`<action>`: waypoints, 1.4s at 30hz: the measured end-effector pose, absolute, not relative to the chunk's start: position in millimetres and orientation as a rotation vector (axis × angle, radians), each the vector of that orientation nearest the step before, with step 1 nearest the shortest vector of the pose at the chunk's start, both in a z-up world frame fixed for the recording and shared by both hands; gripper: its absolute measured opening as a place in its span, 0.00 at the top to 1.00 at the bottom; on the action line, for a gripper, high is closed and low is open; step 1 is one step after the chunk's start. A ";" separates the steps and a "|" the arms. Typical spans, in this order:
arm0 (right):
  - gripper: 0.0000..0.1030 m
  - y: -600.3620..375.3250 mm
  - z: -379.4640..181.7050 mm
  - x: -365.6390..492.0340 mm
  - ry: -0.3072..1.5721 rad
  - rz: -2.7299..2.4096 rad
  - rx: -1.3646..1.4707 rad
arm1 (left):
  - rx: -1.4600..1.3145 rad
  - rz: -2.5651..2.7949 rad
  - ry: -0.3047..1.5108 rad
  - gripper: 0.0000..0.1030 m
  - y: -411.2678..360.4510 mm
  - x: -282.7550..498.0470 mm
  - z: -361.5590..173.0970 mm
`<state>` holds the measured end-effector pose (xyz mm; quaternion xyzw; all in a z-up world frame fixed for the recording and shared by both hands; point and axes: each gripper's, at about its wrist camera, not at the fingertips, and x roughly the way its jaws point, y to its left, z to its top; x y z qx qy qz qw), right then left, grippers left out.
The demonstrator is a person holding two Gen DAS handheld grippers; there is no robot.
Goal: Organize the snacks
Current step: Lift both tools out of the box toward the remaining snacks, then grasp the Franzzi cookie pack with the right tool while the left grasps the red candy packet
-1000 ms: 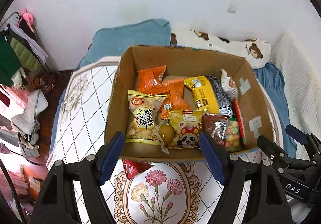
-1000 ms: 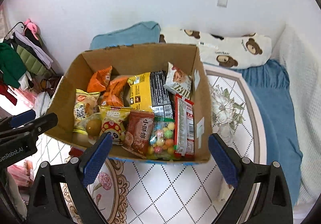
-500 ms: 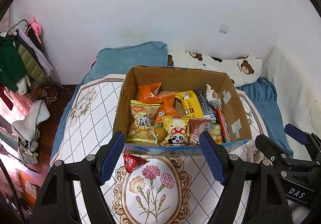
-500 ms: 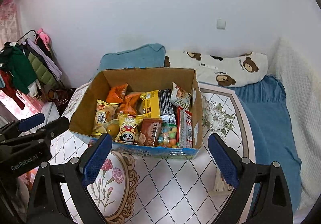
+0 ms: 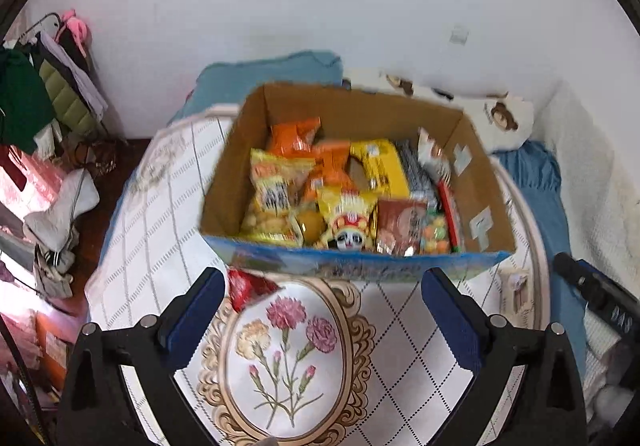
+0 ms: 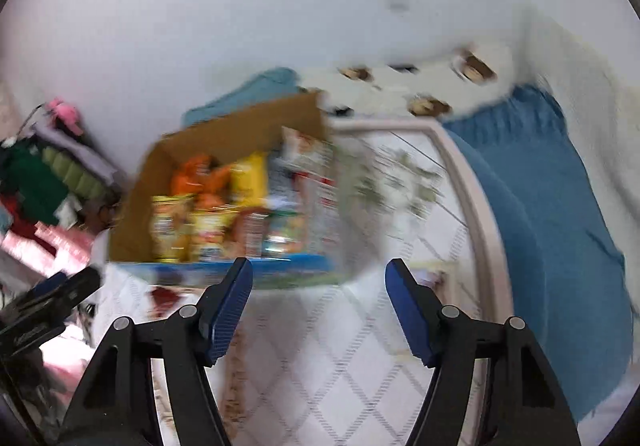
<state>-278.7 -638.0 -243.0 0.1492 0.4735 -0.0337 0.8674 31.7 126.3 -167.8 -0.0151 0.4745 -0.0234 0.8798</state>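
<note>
An open cardboard box [image 5: 356,266] full of snack packets stands on the flower-patterned table [image 5: 288,358]. A red packet [image 5: 248,286] lies on the table just in front of the box's left corner, beside the left finger. My left gripper [image 5: 322,310] hovers before the box, its jaws opening wide with nothing between them. In the blurred right wrist view the box [image 6: 168,166] sits to the left. My right gripper [image 6: 319,306] hangs over the bare tablecloth, jaws closing on nothing. A pale small packet [image 5: 516,286] lies to the right of the box.
A clothes rack [image 5: 48,94] and piled things fill the floor at the left. Blue bedding [image 6: 552,206] and a bear-print pillow [image 5: 500,118] lie behind and to the right of the table. A white wall is behind. The table's rim [image 6: 484,206] curves on the right.
Both grippers have drawn back from the box. The left jaws stand wider than before and the right jaws narrower. The right view has swung right, leaving the box at its left.
</note>
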 end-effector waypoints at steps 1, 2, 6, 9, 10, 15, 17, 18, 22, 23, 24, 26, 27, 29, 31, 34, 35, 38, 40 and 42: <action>0.26 -650.0 -253.9 -275.2 1.022 -0.096 0.325 | -0.030 -0.046 1.011 0.02 122.5 34.4 -178.0; 0.15 -662.5 -268.6 -270.7 1.065 -0.112 0.337 | -0.029 -0.045 1.029 0.02 119.8 35.7 -186.0; 0.14 -707.6 -327.8 -257.3 1.197 -0.202 0.373 | -0.019 -0.040 1.121 0.02 108.6 41.9 -223.9; 0.14 -723.1 -368.0 -247.0 1.291 -0.202 0.388 | -0.002 -0.038 1.162 0.02 105.4 42.3 -242.8; 0.14 -724.5 -382.1 -243.5 1.317 -0.193 0.381 | 0.007 -0.032 1.179 0.02 105.4 43.0 -250.1; 0.38 -706.1 -409.5 -242.1 1.358 -0.180 0.325 | 0.007 -0.005 1.237 0.02 119.6 40.1 -271.4; 0.39 -683.5 -405.4 -248.0 1.338 -0.134 0.299 | -0.006 0.009 1.242 0.02 136.5 35.7 -273.6; 0.39 -669.3 -404.7 -251.5 1.341 -0.103 0.291 | -0.007 0.022 1.240 0.02 143.2 34.4 -275.0; 0.39 -610.1 -402.8 -266.2 1.340 0.009 0.247 | -0.068 0.101 1.257 0.02 193.5 34.6 -281.6; 0.39 -595.0 -402.8 -268.9 1.340 0.038 0.250 | -0.096 0.115 1.262 0.02 204.9 37.2 -283.5; 0.39 -583.1 -403.1 -270.5 1.339 0.060 0.254 | -0.116 0.121 1.267 0.02 212.0 40.2 -285.8; 0.39 -560.6 -403.7 -271.4 1.330 0.086 0.253 | -0.162 0.124 1.278 0.02 227.0 49.5 -290.1; 0.39 -552.4 -405.4 -270.5 1.330 0.096 0.248 | -0.169 0.118 1.281 0.02 229.7 54.1 -291.8; 0.39 -543.0 -409.5 -269.2 1.336 0.105 0.238 | -0.163 0.095 1.294 0.02 230.1 66.5 -298.1; 0.39 -536.5 -412.0 -268.1 1.339 0.108 0.214 | -0.133 0.070 1.322 0.02 225.0 81.3 -308.5; 0.39 -533.8 -412.6 -268.3 1.345 0.101 0.194 | -0.093 0.044 1.336 0.19 217.1 97.0 -321.4; 0.39 -534.4 -412.5 -268.6 1.347 0.100 0.189 | -0.076 0.033 1.343 0.33 214.1 99.9 -325.7; 0.40 -520.5 -411.9 -264.9 1.353 0.100 0.167 | -0.043 0.013 1.352 0.47 208.9 99.6 -333.8; 0.41 -517.2 -411.1 -264.0 1.358 0.099 0.157 | -0.026 0.008 1.332 0.52 208.4 92.7 -332.9; 0.41 -513.9 -410.2 -266.1 1.365 0.105 0.155 | -0.037 -0.003 1.333 0.53 210.7 80.5 -332.0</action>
